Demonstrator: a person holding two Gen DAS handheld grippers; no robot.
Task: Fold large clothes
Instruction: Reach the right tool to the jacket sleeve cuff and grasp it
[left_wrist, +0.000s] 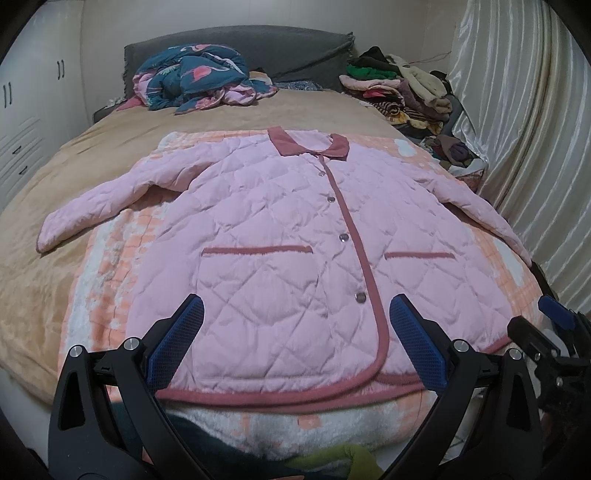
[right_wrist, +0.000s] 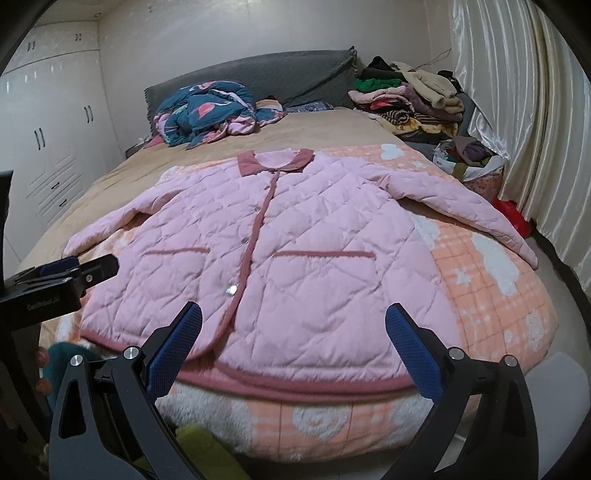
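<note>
- Claws are held released and empty: left claw (left_wrist: 295, 343) and right claw (right_wrist: 293, 347), each poised above the hem.
- Pink quilted jacket (left_wrist: 280, 251) is spread flat, buttoned, collar at 12 o'clock, on an orange checked blanket (right_wrist: 491, 288).
- Bed (left_wrist: 48, 266) is seen beneath; a heap of clothes (left_wrist: 402, 92) is piled at 1 o'clock.

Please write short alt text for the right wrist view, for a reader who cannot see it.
A pink quilted jacket lies flat and buttoned, sleeves spread, on an orange-and-white blanket on a bed. The open right hand-held gripper hovers over its hem; the left hand-held gripper shows at the left edge.
</note>
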